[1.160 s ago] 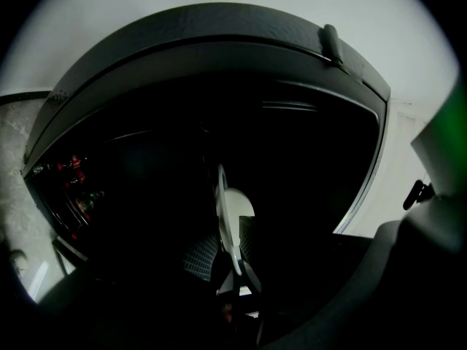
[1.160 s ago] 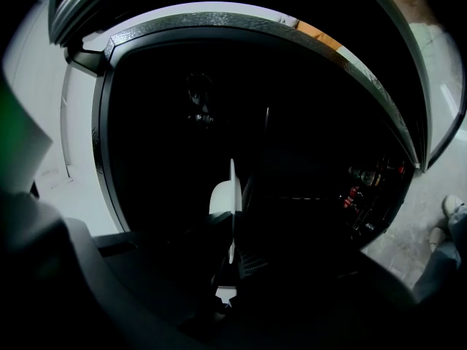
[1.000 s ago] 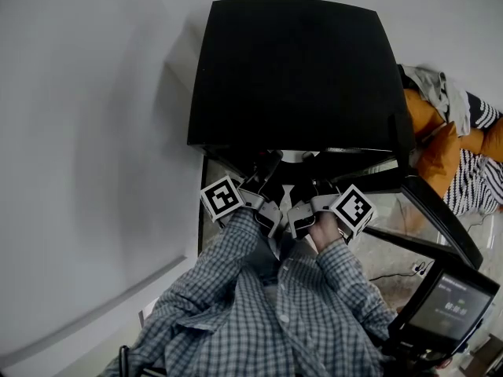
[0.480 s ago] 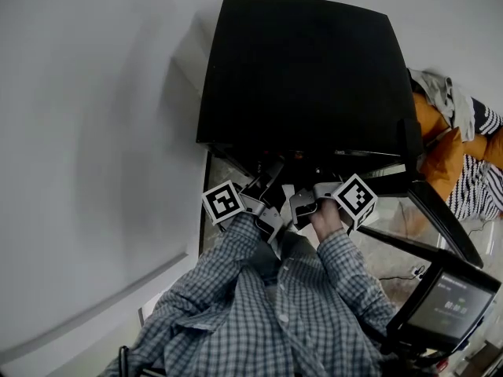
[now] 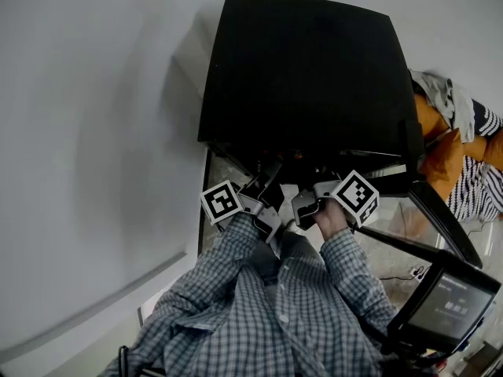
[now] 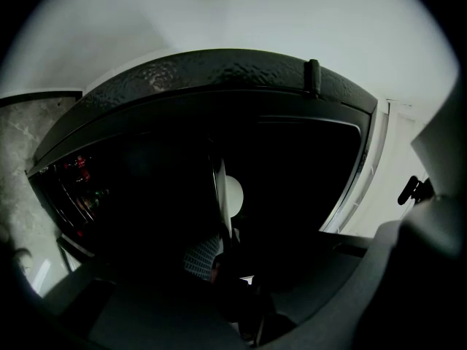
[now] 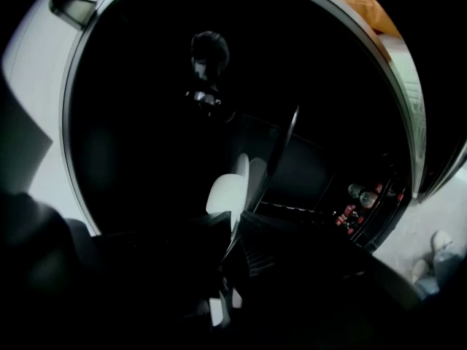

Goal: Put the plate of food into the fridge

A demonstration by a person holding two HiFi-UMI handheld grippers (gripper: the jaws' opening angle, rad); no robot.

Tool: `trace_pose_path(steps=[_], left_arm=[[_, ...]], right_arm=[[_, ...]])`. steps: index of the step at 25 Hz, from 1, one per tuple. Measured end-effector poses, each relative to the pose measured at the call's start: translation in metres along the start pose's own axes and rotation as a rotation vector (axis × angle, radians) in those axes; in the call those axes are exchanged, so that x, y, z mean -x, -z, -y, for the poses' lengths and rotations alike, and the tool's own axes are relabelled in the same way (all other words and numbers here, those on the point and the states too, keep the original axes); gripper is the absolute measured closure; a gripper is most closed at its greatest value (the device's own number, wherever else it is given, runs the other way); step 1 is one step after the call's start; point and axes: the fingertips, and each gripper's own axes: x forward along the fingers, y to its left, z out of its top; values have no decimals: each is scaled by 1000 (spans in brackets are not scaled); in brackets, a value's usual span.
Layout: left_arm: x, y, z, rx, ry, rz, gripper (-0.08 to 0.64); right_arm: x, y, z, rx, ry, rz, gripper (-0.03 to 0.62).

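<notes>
plate (image 6: pixel 220 195) shows edge-on in both gripper views, inside the dark fridge (image 5: pixel 306 69) cavity, with pale round food (image 6: pixel 235 194) on it; can't tell whether anything supports it from below. left gripper (image 6: pixel 225 257) is pinched on the plate's rim. right gripper (image 7: pixel 232 235) jaws are nearly together, also nipping the rim. head view: both grippers side by side at the fridge's front edge, tips under its black top, plate hidden there. door (image 5: pixel 440 218) is swung open on the right, bottles (image 7: pixel 361 194) in it. checked sleeves (image 5: pixel 259 305) below
</notes>
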Motion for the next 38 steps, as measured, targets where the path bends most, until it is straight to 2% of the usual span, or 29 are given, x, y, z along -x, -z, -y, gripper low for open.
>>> trace_pose_path(steps=[10, 17, 21, 24, 26, 29, 32, 38], left_arm=[[1, 0, -2, -9, -5, 0, 485], [4, 1, -3, -62, -29, -11, 486], [16, -1, -5, -201, -80, -45, 488], [28, -3, -4, -277, -124, -53, 512], [33, -4, -2, -335, -150, -63, 548], [36, -2, 5, -432, -170, -105, 554], [34, 5, 14, -549, -181, -161, 554], [27, 14, 29, -752, -187, -216, 554]], right_arm=[[5, 5, 0, 106, -20, -59, 530], [24, 4, 6, 174, -11, -78, 531], [34, 14, 11, 215, -1, -122, 531], [41, 27, 11, 274, -9, -172, 531], [45, 33, 8, 345, -8, -201, 535], [50, 42, 1, 468, -9, -238, 586], [55, 48, -4, 569, -23, -263, 586], [59, 53, -13, 761, -24, -272, 586]])
